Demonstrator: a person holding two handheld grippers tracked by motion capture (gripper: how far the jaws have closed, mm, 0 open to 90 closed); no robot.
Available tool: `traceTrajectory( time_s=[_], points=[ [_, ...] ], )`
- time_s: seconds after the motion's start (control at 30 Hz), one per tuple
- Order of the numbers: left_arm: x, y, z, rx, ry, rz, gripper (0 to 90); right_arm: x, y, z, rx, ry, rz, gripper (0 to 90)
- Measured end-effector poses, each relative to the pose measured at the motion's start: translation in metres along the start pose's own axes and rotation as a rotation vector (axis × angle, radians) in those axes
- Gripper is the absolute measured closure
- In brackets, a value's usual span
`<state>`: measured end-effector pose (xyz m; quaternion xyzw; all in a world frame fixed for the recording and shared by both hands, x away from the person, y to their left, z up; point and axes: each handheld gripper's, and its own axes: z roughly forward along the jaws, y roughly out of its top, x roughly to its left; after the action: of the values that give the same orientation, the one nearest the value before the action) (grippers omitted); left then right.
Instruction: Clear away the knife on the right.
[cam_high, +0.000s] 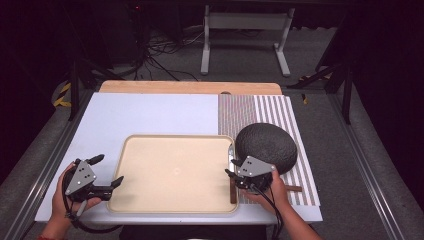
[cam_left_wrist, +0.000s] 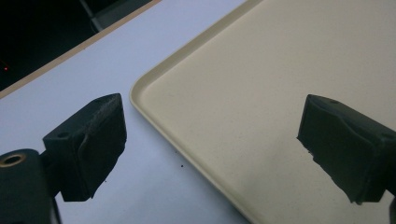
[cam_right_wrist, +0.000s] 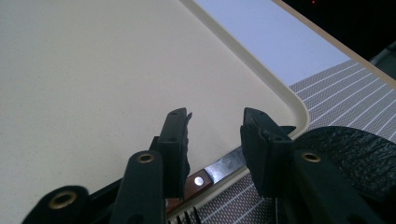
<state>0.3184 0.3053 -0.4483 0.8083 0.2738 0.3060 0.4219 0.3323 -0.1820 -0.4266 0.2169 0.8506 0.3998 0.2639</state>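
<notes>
Your left gripper (cam_high: 111, 171) sits at the near left of the table, its jaws spread wide, one over the white tabletop (cam_high: 150, 112) and one over the left edge of the beige tray (cam_high: 175, 172). Your right gripper (cam_high: 231, 167) is at the tray's near right corner, jaws parted with a gap between them and gripping nothing. Just below them, in the right gripper view, a knife (cam_right_wrist: 212, 175) with a wooden handle and steel blade lies along the tray's right rim, on the striped placemat (cam_high: 295, 112). Beside it, farther right, rests a dark textured bowl (cam_high: 266, 145), upside down on the placemat. Beyond the tabletop runs a wooden board (cam_high: 190, 87).
</notes>
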Motion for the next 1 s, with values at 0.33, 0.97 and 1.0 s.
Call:
traceTrajectory(
  time_s=[0.33,0.97,1.0],
  points=[
    [0.001,0.0,0.003,0.006,-0.007,0.003,8.9,-0.003,0.0,-0.006,-0.036,-0.043,0.012,46.4],
    [0.005,-0.001,0.005,0.002,-0.016,0.0,8.6,-0.021,-0.001,-0.022,-0.063,-0.14,0.044,18.9],
    [0.006,-0.001,0.005,0.001,-0.019,0.0,8.6,-0.021,-0.001,-0.022,-0.063,-0.14,0.044,18.9]
  ],
)
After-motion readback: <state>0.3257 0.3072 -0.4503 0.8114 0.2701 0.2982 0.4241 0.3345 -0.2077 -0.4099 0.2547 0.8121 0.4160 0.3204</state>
